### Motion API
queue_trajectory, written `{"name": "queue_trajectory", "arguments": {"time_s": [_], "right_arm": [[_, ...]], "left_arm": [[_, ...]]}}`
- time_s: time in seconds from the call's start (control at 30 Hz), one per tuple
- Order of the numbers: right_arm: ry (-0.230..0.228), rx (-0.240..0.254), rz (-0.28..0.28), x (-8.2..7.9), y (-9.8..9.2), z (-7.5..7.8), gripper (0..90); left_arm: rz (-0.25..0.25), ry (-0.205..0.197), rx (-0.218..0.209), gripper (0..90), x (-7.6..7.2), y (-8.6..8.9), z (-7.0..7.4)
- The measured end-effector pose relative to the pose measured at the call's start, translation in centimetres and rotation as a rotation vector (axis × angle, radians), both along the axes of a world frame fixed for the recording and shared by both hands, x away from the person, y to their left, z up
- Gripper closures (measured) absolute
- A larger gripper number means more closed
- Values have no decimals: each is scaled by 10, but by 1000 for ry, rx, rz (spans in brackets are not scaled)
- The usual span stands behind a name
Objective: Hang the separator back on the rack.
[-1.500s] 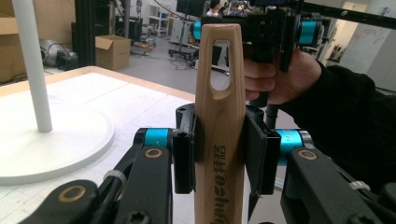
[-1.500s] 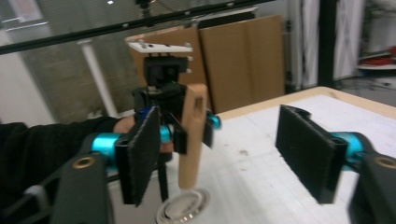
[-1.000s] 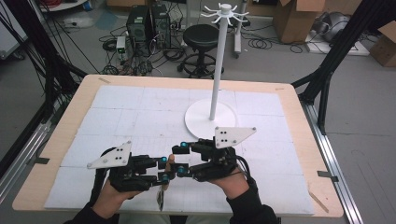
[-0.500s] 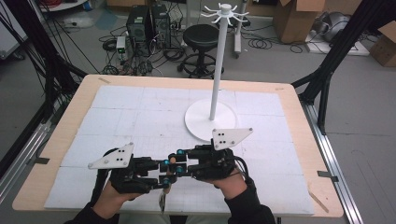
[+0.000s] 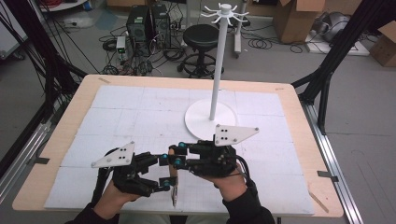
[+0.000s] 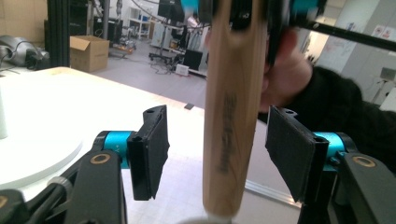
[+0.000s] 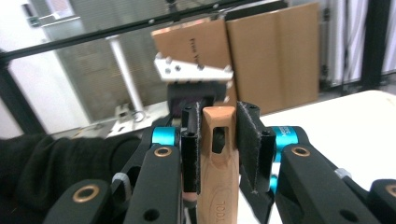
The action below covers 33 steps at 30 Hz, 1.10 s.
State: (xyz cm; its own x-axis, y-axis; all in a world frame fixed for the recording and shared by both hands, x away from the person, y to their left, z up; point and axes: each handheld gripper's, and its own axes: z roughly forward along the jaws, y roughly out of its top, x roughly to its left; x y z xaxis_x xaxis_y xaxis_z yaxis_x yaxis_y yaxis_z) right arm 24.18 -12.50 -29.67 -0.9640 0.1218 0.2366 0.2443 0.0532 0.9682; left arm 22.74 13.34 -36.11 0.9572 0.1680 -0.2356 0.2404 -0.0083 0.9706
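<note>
High view: we see the white stand [image 5: 215, 100] rising from its round base at mid-worktop [image 5: 299, 121], just beyond both hands, with a stool [image 5: 201, 35] and boxes on the floor behind. We find the right hand-held gripper [image 5: 175, 156] pinching the wooden handle [image 5: 173, 170]; the right gripper view shows its slotted end [image 7: 218, 140] clamped between the pads. In the left gripper view, the left hand-held gripper [image 6: 217, 154] stands spread around the handle [image 6: 231, 121], apart from it. Compared with a second ago, both hands sit slightly nearer the worktop's front edge.

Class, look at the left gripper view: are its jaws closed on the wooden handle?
No: the wooden handle stands between the left gripper's open jaws, with gaps on both sides.
</note>
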Motion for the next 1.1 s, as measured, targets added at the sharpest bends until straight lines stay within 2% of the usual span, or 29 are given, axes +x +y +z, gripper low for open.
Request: {"name": "queue_trajectory", "arguments": {"time_s": [0.03,0.2,0.23,0.27,0.4,0.57,0.67,0.73,0.9,0.93,0.97,1.0,1.03,1.07,1.1], "right_arm": [[-4,3,-9,0,-1,2,715],[7,0,-86,-2,-3,12,715],[7,0,-86,-2,-3,12,715],[12,2,-118,-4,-3,15,715],[4,-9,-162,-7,-3,17,715],[5,-24,-176,-10,0,14,715],[6,-36,-196,-11,2,13,715],[23,-39,-208,-11,3,11,714],[44,-17,-204,-11,2,8,705],[60,7,-172,-10,-1,6,603],[59,24,-166,-9,-2,5,473],[52,37,-160,-7,-4,4,383],[52,37,-160,-7,-4,4,383],[40,40,-144,-6,-7,3,337],[-14,30,-94,-4,-14,0,280]], "left_arm": [[0,0,0,383,0,0,0],[33,-15,57,387,-1,-5,-3],[33,-15,57,387,-1,-5,-3],[44,-20,71,393,-1,-6,-4],[49,-20,82,430,-2,-7,-5],[55,-17,87,498,-1,-6,-5],[62,-13,108,616,-1,-5,-4],[57,-13,120,693,-1,-5,-4],[33,-5,122,697,-1,-5,-4],[14,-8,126,699,-2,-5,-3],[2,-8,120,699,-2,-5,-3],[-11,-9,115,699,-2,-5,-2],[-11,-9,115,699,-2,-5,-2],[-26,-9,106,699,-2,-5,-1],[-53,-8,97,699,-2,-4,0]]}}
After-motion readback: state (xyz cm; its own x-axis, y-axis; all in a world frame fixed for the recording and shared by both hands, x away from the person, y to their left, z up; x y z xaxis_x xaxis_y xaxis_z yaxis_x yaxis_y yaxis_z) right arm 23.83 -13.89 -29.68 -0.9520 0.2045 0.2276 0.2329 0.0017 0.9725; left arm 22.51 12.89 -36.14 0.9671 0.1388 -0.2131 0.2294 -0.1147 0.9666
